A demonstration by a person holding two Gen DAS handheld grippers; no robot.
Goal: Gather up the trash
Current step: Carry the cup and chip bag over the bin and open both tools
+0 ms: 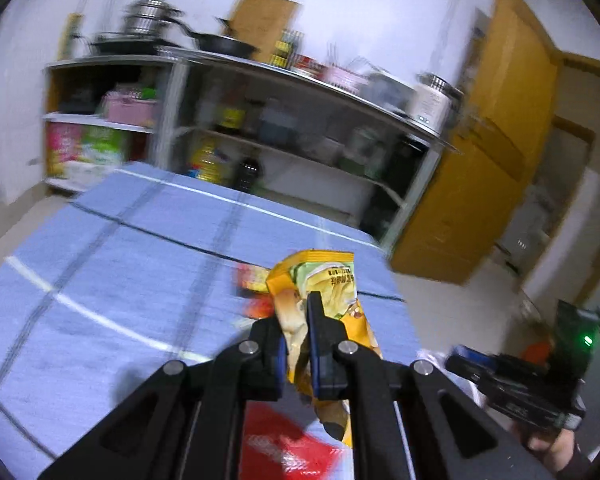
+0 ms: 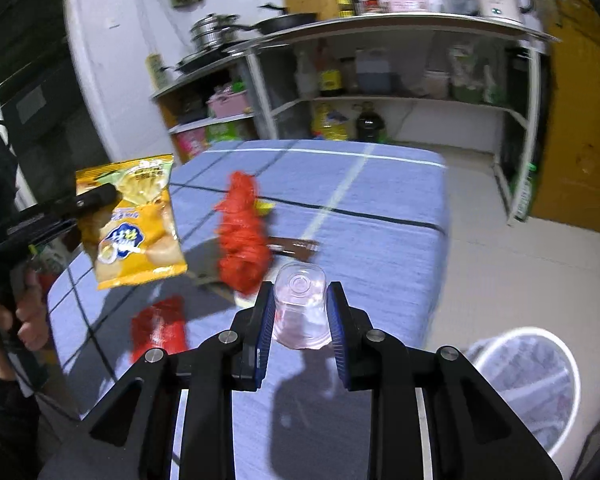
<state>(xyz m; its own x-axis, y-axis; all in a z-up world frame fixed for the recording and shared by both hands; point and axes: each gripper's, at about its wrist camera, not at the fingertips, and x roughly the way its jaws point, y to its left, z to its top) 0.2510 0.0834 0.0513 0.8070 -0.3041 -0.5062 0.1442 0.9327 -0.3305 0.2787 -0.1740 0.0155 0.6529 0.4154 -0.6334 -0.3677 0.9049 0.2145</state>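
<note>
**Two pieces lifted, at least three left on the tabletop**

The landmark here is the white mesh bin (image 2: 532, 384), which stands on the floor just beyond the near right corner of the blue-clothed tabletop (image 2: 380, 232). As far as the right wrist view shows, the part of the bin in sight holds nothing; so I judge the job is at an early-to-middle stage, with two pieces picked up and none yet dropped in.

Still on the tabletop, all to the left of the bin and farther from it than the held pieces: one crumpled red bag (image 2: 242, 236), standing tall near the middle; one flat red wrapper (image 2: 160, 330), nearer the left edge; one brown wrapper (image 2: 296, 246), lying just behind the red bag. A scrap of yellow peeks out behind the red bag too, too small to identify.

In hand: one yellow chip bag (image 1: 320, 300), pinched by the left tool (image 1: 298, 344) with its jaws nearly together on the foil, held above the tabletop well left of the bin. One clear plastic cup (image 2: 300, 308), upside down, is clamped between the blue pads of the right tool (image 2: 300, 320), jaws partly apart at the cup's width, closest to the bin.

Count: one bin, two tools, five pieces of trash for certain.
</note>
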